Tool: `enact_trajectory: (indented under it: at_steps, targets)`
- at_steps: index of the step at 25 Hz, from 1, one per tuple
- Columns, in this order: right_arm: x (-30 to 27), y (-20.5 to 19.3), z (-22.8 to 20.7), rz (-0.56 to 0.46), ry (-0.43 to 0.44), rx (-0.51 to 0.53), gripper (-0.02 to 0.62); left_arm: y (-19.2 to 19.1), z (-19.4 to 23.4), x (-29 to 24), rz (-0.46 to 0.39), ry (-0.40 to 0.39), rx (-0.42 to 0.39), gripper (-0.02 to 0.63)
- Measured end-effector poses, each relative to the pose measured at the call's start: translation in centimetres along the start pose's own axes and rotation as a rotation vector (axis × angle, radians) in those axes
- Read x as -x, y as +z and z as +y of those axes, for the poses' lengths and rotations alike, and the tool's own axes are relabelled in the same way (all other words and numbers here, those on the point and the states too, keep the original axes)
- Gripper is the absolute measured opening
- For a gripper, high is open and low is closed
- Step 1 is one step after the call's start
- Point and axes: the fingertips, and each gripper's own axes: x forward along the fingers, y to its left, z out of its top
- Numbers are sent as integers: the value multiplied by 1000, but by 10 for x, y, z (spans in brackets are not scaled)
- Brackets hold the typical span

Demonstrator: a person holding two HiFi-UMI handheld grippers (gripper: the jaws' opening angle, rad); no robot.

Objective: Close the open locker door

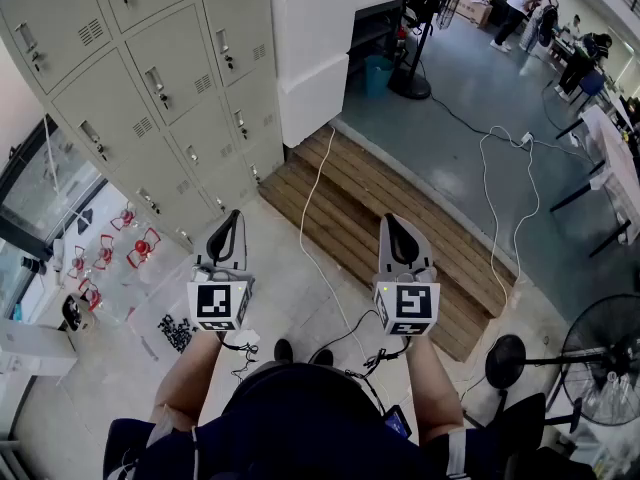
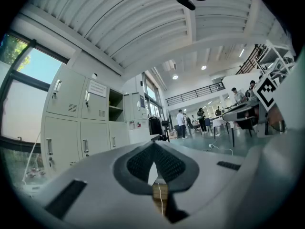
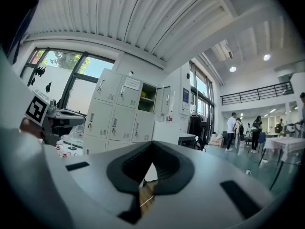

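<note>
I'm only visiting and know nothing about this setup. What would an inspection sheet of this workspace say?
Surface: pale floor, with a wooden step ahead.
Job's things: lockers; one open locker in the top row, touched by neither gripper.
Clutter: red objects and small black bits on the floor near the lockers.
Grippers: left hand-held gripper and right hand-held gripper both shut, empty, held level.
Cables: white cable crosses the step; second white cable lies on the grey floor.
Surroundings: white cabinet, fan, people far off.
</note>
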Motion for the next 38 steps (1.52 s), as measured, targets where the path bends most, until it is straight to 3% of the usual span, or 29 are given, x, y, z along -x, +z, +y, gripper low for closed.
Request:
enact_trajectory:
  at_steps: [19, 25, 27, 30, 35, 38]
  targets:
    - [-5, 0, -3, -15, 2, 4, 0, -4, -1, -4, 9, -9, -2, 2]
    - [-8, 6, -8, -36, -24, 49, 15, -6, 0, -6, 15, -12, -1, 3]
    - [-8, 8, -7, -43, -7, 55, 126, -6, -1, -5, 16, -14, -5, 3]
    - [-7, 17, -9, -82, 20, 37, 196, -6, -2, -6, 15, -17, -6, 3]
    - [-9, 24, -10, -94, 62, 71, 376, -7, -6, -7, 15, -19, -10, 3]
    - [-10, 27, -11, -103, 86, 61, 442, -6, -8, -8, 17, -22, -13, 3]
